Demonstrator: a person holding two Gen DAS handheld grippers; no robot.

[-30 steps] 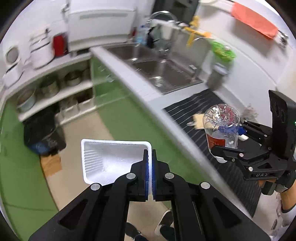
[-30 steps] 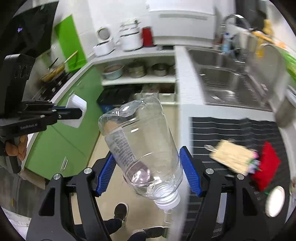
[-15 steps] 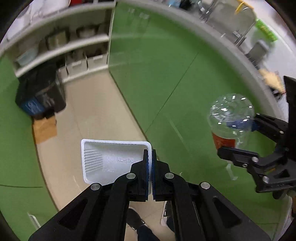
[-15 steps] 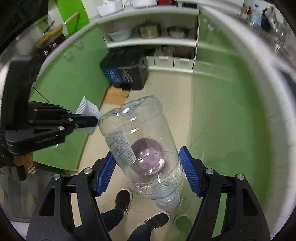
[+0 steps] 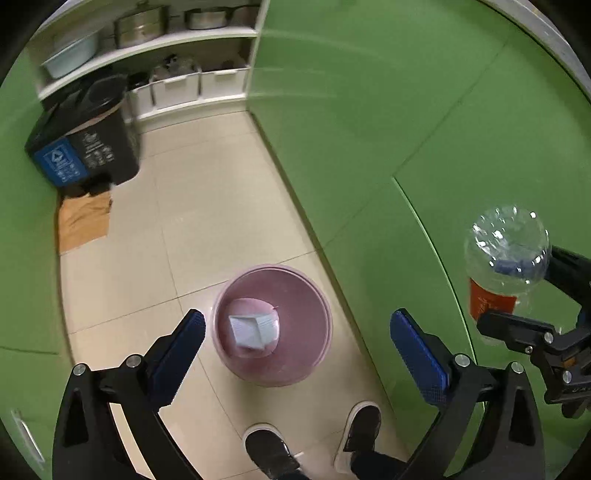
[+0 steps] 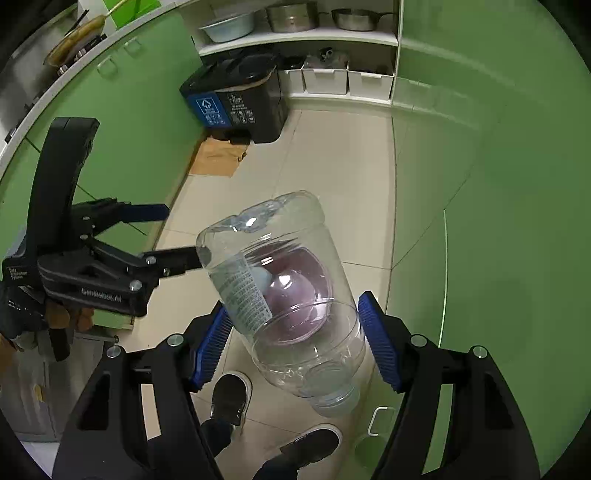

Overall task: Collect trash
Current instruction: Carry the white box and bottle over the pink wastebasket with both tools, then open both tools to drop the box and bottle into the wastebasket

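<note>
Below, on the tiled kitchen floor (image 5: 192, 221), a pink bin (image 5: 317, 347) stands near the person's dark shoes (image 5: 271, 452), with a white foam tray (image 5: 251, 328) lying tilted inside it. Above the bin, the left claw (image 5: 297, 350) has just been opening: its blue pads (image 5: 177, 354) stand wide apart with nothing between them, the tray resting in the bin beneath the gap. To the right, the right claw (image 6: 295, 339) grips a clear plastic bottle (image 6: 280, 288), its pads pressed against the bottle's sides; the bottle is tilted, cap end near the camera, base pointing away. Through its clear wall the pink bin shows on the floor beneath. In the left wrist view the same bottle (image 5: 506, 251), with a red label, appears at the right edge in front of the green cabinet doors (image 5: 388, 129). At the far left of the floor a black recycling bin (image 5: 85, 136) with a blue panel stands beside flattened brown cardboard (image 5: 83, 221). Beyond it, white shelves (image 6: 303, 35) carry metal pots and a pale basin.
</note>
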